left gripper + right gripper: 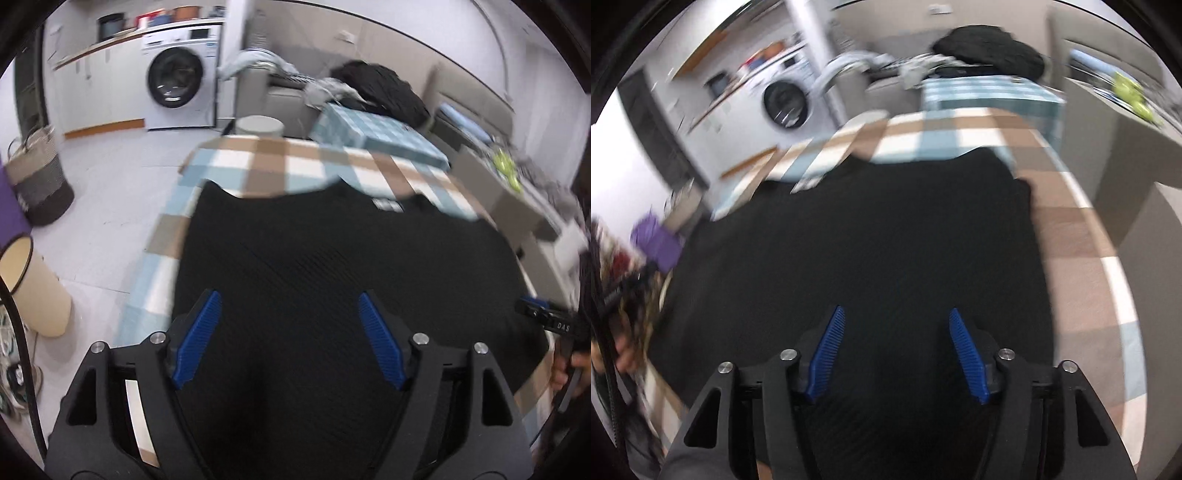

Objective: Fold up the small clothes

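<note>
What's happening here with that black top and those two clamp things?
A person is folding laundry with a handheld gripper in each hand. A black garment lies spread flat on a table covered with a checked cloth. The left gripper and the right gripper both hang over the near part of the garment, their blue fingers apart and gripping nothing. More clothes sit piled on a second table behind, with a washing machine further back.

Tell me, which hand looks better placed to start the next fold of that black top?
Probably the left, though it's close. The left gripper is open above the black top, with the top's left edge showing near it. The right gripper is open too, but its blurred view shows cloth all around it.
</note>
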`<move>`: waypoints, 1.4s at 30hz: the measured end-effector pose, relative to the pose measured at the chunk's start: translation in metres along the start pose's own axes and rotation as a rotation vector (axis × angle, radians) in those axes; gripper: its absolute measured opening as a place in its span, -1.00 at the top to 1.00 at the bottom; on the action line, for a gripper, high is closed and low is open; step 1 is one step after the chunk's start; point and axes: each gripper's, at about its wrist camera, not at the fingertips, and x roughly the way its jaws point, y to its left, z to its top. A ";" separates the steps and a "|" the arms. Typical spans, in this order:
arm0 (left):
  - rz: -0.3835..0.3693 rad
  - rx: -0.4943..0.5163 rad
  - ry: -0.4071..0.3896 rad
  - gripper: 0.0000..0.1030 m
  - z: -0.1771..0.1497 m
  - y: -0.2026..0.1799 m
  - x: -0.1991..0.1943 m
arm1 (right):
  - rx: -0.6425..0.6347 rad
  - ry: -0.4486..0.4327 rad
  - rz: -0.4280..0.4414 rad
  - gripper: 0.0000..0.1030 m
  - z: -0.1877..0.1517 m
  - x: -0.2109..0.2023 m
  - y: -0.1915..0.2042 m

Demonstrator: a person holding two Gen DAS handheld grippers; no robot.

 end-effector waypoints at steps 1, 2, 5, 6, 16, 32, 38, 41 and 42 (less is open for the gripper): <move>-0.010 0.018 0.012 -0.46 -0.006 -0.010 0.004 | -0.012 0.009 0.002 -0.29 -0.005 0.003 0.005; -0.018 0.028 0.034 -0.46 -0.012 -0.019 0.009 | -0.035 0.021 -0.001 -0.29 -0.008 0.007 0.009; -0.023 0.051 0.094 -0.46 -0.029 -0.034 0.023 | -0.114 0.018 -0.055 -0.29 -0.023 0.009 0.017; -0.008 0.055 0.117 -0.46 -0.036 -0.036 0.026 | -0.119 0.012 -0.054 -0.29 -0.029 0.007 0.016; -0.030 0.001 0.151 -0.46 -0.054 -0.025 0.017 | -0.085 -0.045 -0.046 -0.31 -0.033 -0.021 0.023; -0.074 0.091 0.164 -0.49 -0.058 -0.051 0.027 | -0.120 0.004 -0.151 -0.40 -0.023 0.006 0.011; -0.100 0.071 0.160 -0.49 -0.065 -0.054 0.011 | -0.113 -0.030 -0.134 -0.40 -0.037 -0.030 0.008; -0.151 0.113 0.148 -0.49 -0.070 -0.077 0.004 | -0.185 -0.056 -0.040 -0.42 -0.043 -0.031 0.044; -0.166 0.128 0.152 -0.49 -0.072 -0.083 0.005 | -0.208 -0.056 -0.001 -0.43 -0.046 -0.027 0.058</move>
